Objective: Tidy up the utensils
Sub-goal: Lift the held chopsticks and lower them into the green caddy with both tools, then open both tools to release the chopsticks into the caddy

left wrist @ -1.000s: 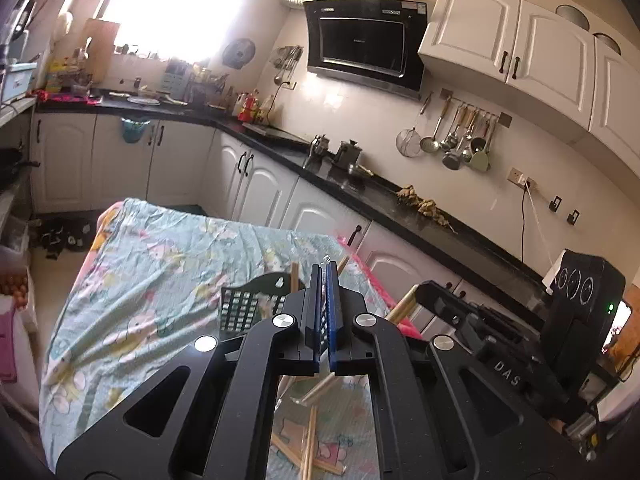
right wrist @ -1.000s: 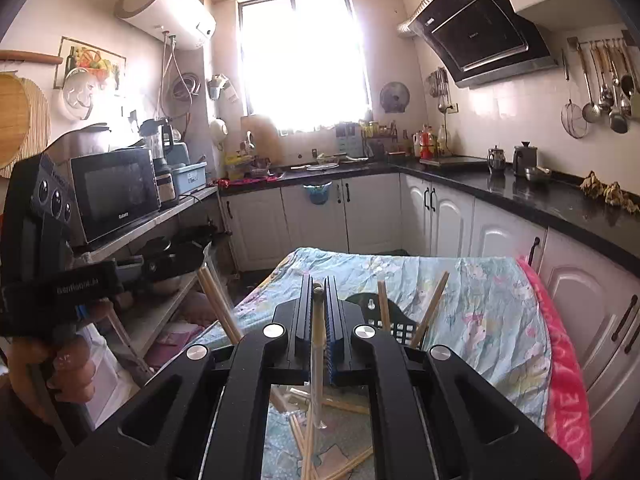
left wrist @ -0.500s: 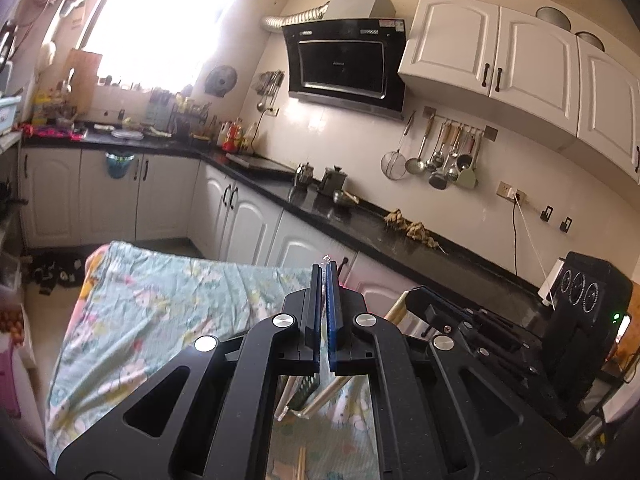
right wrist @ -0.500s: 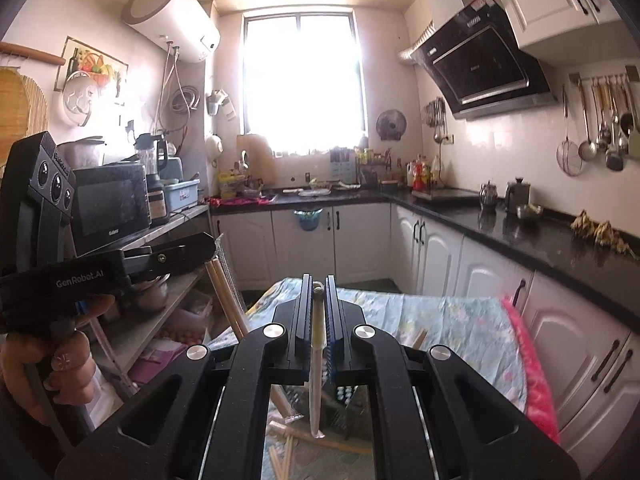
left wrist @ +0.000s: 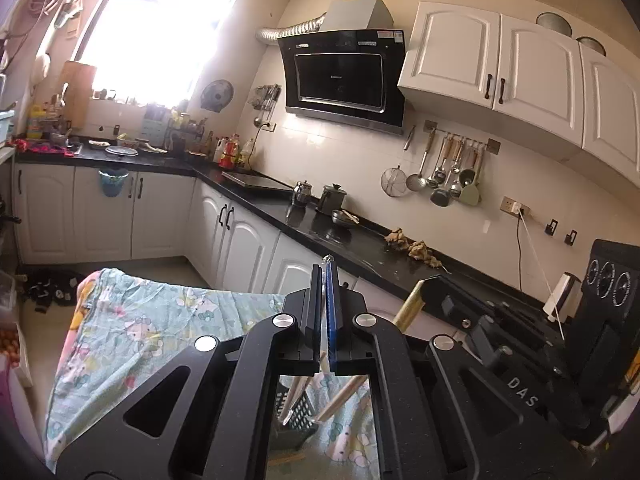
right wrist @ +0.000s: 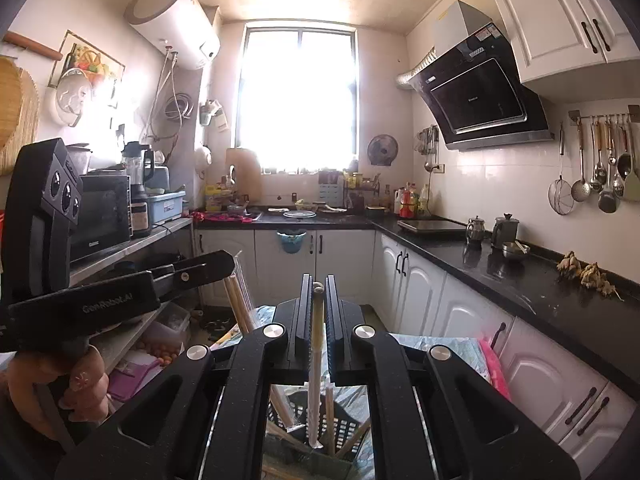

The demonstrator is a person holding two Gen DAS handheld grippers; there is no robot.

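Because the chopsticks have to drop end-first into the black perforated holder [right wrist: 344, 428] on the floral-clothed table [left wrist: 132, 336], both tongs are carrying theirs high above it. At left, the left gripper [left wrist: 325, 276] is clenching a thin, metal-tipped stick [left wrist: 329, 258]. At right, the right gripper [right wrist: 318, 284] is pinching a pale chopstick [right wrist: 315, 380], which is hanging down toward the holder.

- Left wrist view: looks along the left gripper [left wrist: 325, 276], near level, toward the black counter [left wrist: 360, 240].
- Right wrist view: faces the window [right wrist: 298, 100].
- Shared: range hood [left wrist: 344, 76], hanging ladles [right wrist: 596, 176], floral cloth [left wrist: 132, 328].
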